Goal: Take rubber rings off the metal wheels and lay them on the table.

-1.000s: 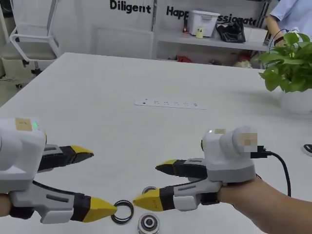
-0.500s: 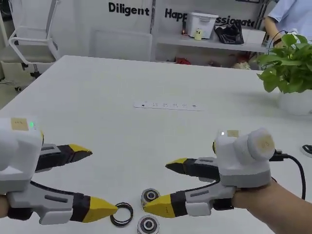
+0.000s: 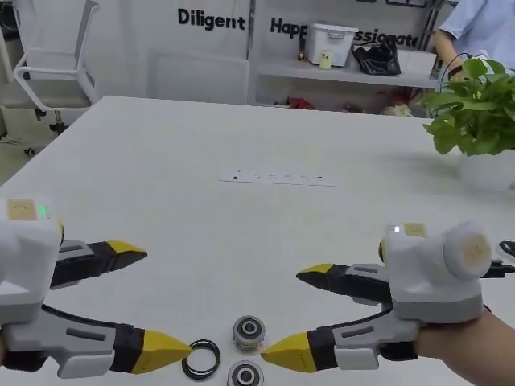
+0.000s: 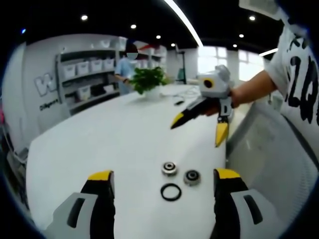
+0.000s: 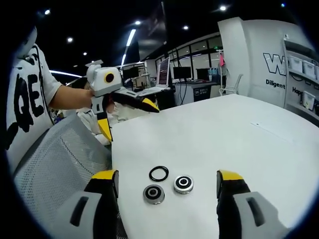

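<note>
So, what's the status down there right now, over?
Left gripper and right gripper open, empty. One rubber ring on the table beside two metal wheels. Nothing in the way.

You have drawn the right gripper (image 3: pixel 282 313) back toward your right, away from the black ring (image 3: pixel 201 358), so its lower jaw no longer covers the far wheel (image 3: pixel 249 331), which now lies fully exposed.

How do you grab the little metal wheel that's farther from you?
Probably from straight above, jaws across opposite sides of its outer rim: the farther wheel lies flat on the table, face up, so only its round edge offers grip.
</note>
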Tool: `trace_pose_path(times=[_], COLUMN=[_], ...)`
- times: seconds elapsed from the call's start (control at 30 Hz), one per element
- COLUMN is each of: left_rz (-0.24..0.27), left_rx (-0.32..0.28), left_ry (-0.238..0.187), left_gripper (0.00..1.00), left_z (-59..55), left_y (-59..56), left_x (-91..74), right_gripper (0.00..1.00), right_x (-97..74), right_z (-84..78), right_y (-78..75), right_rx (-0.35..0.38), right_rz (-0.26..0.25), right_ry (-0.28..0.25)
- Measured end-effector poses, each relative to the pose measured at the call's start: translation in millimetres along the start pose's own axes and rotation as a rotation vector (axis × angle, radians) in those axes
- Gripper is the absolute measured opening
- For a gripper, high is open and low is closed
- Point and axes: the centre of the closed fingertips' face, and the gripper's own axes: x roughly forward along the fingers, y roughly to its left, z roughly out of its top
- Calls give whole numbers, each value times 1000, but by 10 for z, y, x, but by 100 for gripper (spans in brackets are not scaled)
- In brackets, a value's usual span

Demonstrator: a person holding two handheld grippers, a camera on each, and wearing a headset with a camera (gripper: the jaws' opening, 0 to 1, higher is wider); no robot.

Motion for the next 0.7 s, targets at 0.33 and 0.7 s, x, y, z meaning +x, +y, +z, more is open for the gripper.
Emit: trace_pose_path(times=[0.33, 0.7], left_rz=[7, 14], left_rx=[-4, 2], left_ry=[2, 7], left_gripper=[83, 85], left_z=[-36, -81], left_y=[-10, -30], left_x=[-32, -49], right_gripper=[79, 79], right_x=[-104, -195], right_z=[-82, -193], right_y=[-9, -29], right_rx=[-28, -22], right_rz=[-23, -51], right_ry=[12, 20])
